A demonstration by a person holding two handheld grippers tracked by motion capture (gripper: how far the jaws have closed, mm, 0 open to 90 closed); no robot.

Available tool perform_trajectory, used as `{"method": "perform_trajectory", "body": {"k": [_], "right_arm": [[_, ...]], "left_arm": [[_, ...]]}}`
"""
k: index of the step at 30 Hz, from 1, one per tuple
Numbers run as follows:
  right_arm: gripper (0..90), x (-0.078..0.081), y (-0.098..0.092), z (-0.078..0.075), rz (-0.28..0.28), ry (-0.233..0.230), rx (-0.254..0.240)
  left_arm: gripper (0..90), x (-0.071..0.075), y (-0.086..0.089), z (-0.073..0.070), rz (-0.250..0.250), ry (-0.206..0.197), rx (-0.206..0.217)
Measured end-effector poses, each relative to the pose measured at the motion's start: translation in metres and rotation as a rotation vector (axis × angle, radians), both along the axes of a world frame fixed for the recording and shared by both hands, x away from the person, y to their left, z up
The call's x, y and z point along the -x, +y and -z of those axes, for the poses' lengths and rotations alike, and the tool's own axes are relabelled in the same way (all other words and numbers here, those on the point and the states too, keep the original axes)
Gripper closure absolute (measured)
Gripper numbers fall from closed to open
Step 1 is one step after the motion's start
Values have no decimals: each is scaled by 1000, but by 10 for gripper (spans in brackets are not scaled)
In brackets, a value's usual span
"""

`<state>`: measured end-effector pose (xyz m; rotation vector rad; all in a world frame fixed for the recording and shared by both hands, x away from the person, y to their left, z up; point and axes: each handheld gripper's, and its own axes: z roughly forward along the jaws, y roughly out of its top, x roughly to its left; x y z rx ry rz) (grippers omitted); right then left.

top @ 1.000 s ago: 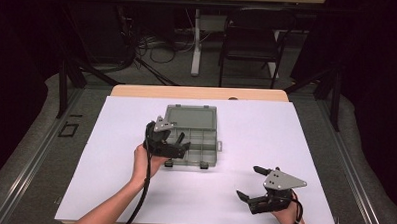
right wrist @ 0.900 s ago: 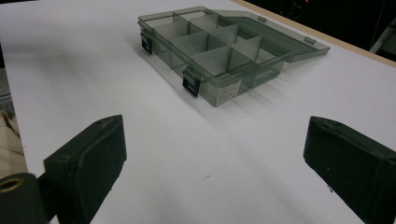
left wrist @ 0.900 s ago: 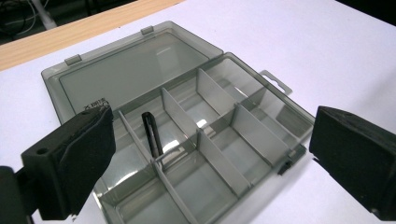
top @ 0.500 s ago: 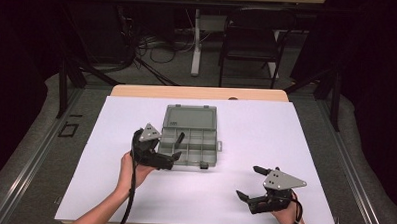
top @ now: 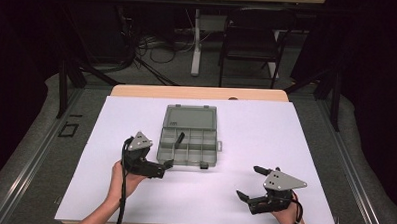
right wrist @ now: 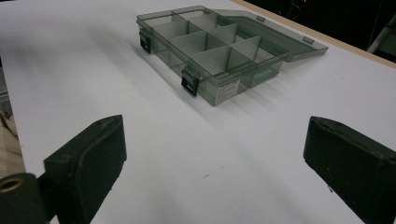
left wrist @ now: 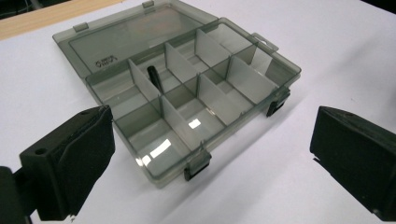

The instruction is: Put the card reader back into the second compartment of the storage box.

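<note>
White table (top: pixel 295 145), dark room behind

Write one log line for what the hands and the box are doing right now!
left gripper: open, empty, beside organizer box | right gripper: open, empty, apart | lid: open flat | black piece: in a compartment

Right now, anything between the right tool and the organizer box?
Nothing: bare white table cover between the right tool and the organizer box, seen in the right gripper view and the high view.
</note>
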<state>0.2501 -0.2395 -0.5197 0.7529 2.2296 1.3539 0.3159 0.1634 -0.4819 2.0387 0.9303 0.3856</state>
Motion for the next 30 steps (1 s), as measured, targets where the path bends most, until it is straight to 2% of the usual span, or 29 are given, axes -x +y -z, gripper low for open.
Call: {"method": "perform_trajectory", "body": {"k": [4, 15, 30], "right_arm": [[54, 0, -1, 0, 4, 2, 0], [54, 0, -1, 0, 5, -1, 7], [55, 1, -1, 1, 8, -2, 5]], "left_arm": [[2, 8, 10, 1, -13, -18, 12], [2, 22, 33, 8, -40, -29, 6], [1, 35, 47, 26, -66, 1, 0]]}}
